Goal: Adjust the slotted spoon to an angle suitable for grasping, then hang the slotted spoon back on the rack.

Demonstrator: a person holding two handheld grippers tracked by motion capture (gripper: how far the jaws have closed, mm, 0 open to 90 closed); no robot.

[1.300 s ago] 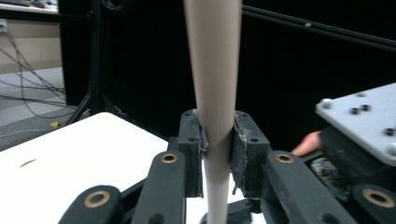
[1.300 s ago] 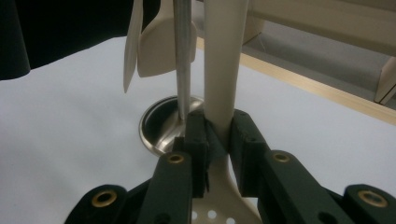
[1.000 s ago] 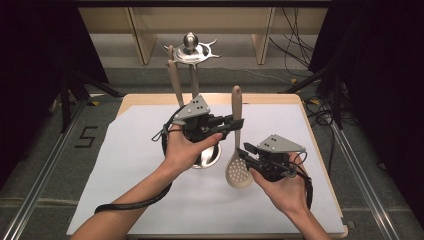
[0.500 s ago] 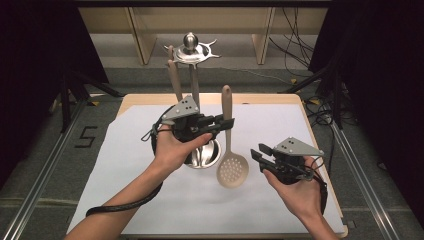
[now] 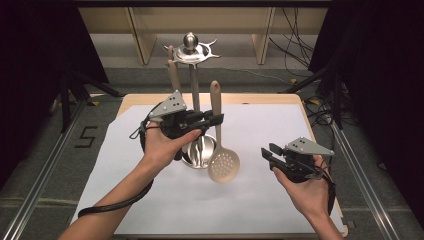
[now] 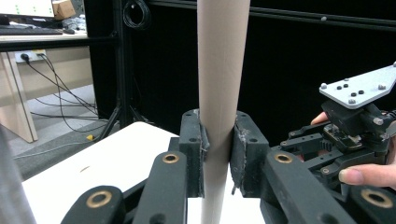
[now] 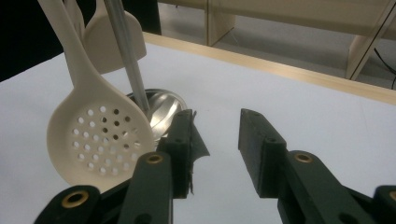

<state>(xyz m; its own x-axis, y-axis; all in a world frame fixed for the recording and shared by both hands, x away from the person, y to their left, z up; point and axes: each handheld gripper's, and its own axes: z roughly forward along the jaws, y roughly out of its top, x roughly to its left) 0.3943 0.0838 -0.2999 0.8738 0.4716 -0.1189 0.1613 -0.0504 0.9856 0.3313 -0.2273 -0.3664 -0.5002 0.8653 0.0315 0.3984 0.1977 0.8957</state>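
A beige slotted spoon hangs upright above the white sheet, its perforated head down beside the base of the metal utensil stand. My left gripper is shut on its handle; both pads press the handle. A second beige utensil hangs on the stand's left side. My right gripper is low at the right, a hand's width from the spoon head, open with nothing between its fingers. In the right gripper view its jaws stand apart, and the spoon head and the stand's bowl-shaped base lie to the left.
A white sheet covers the wooden table. The stand's star-shaped top rises over the far edge. Bare sheet lies at the front and to the right. Metal rails run along the floor on both sides.
My left gripper has carried the spoon to the left, closer to the stand's pole. My right gripper has drawn back to the right, away from the spoon's head.
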